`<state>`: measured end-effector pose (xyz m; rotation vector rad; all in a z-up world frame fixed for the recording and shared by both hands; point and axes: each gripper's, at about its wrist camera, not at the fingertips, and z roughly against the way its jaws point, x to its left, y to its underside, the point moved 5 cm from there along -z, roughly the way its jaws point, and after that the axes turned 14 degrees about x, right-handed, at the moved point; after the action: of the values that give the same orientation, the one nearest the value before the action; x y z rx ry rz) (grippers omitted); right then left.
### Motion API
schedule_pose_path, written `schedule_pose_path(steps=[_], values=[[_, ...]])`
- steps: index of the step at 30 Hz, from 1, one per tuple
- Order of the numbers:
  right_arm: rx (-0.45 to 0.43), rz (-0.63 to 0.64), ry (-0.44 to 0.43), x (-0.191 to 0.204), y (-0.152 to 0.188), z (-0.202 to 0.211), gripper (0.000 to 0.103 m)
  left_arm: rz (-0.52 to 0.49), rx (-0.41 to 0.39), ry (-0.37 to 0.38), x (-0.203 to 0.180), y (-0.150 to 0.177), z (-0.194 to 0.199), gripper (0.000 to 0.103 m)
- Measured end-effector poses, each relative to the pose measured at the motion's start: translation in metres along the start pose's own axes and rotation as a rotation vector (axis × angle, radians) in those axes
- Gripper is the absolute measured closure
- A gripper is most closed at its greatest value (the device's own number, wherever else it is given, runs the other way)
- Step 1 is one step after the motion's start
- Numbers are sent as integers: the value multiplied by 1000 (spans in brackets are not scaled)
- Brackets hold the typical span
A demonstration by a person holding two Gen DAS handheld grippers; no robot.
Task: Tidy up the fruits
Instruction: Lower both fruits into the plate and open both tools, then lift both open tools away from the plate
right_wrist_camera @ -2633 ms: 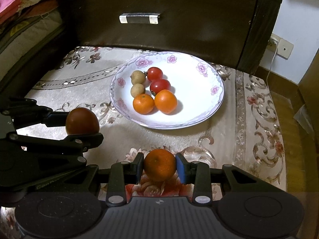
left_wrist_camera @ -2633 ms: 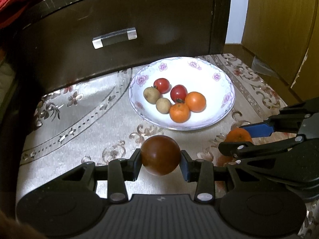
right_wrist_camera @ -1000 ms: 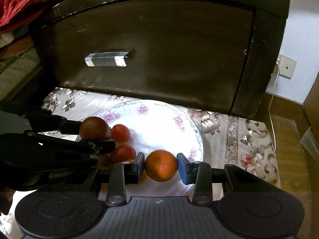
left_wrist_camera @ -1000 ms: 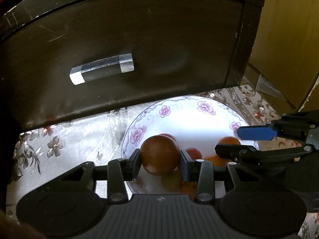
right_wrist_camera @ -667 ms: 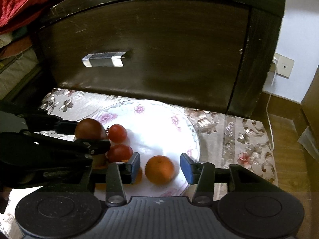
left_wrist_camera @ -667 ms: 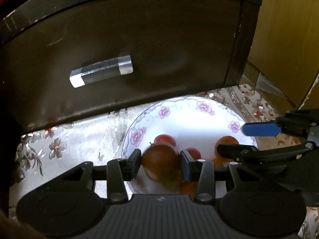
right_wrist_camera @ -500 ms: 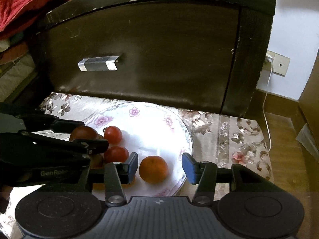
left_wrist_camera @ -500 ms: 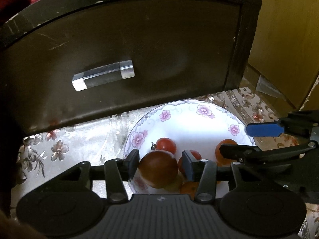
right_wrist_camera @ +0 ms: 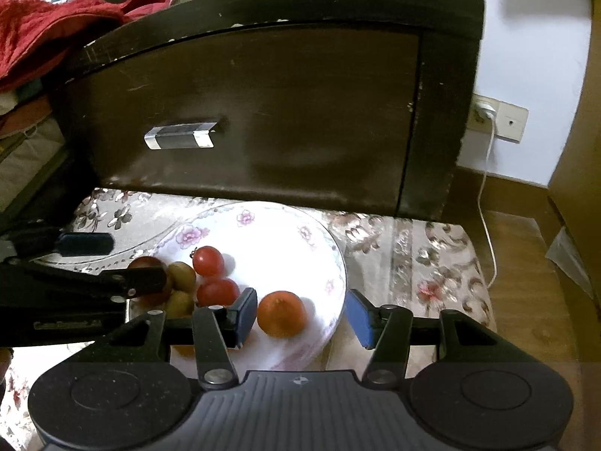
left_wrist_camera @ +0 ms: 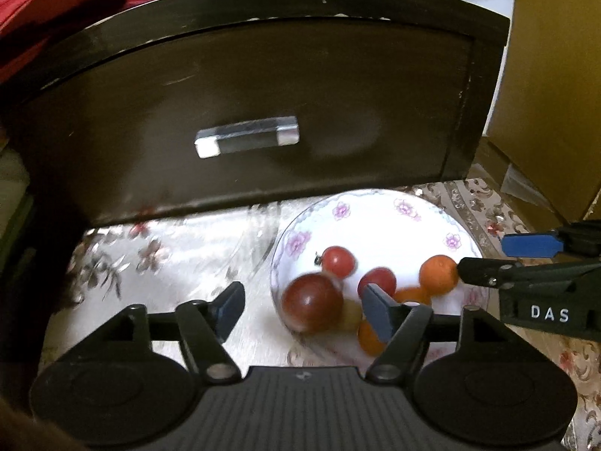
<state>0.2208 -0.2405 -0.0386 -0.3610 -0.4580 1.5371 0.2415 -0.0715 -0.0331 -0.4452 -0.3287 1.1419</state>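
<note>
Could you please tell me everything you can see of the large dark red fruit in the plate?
The dark red fruit is round, smooth and glossy with a small highlight, the biggest piece in the plate. It lies at the plate's left edge, against a small tan fruit. It sits between the opening jaws of the left gripper, which no longer press on it. Its image is slightly blurred.

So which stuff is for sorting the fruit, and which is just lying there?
For the job: plate, dark tomato, orange, red tomatoes.
Just lying there: drawer, red cloth, cable, floral mat.
</note>
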Motion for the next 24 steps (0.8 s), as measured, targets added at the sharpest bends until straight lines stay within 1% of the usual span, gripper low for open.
schedule_pose_path(steps=[1,2,4,8,10,19,22,24], values=[[3,-4,13,0,2,2,53,11,0,-2,0,4,2,22],[5,-8,22,0,4,3,53,22,1,-3,0,8,4,18],[11,-20,21,1,10,7,53,37,-1,-9,0,18,9,12],[21,-39,15,4,23,15,53,47,3,-58,-3,32,16,7],[29,-39,21,7,31,20,53,45,-7,-75,-5,39,22,0],[50,-42,38,23,62,39,52,14,-6,-129,-22,67,41,0],[43,-40,51,27,68,46,52,26,-7,-122,-21,73,48,0],[39,-48,44,28,72,51,52,44,-7,-111,-20,78,52,0]])
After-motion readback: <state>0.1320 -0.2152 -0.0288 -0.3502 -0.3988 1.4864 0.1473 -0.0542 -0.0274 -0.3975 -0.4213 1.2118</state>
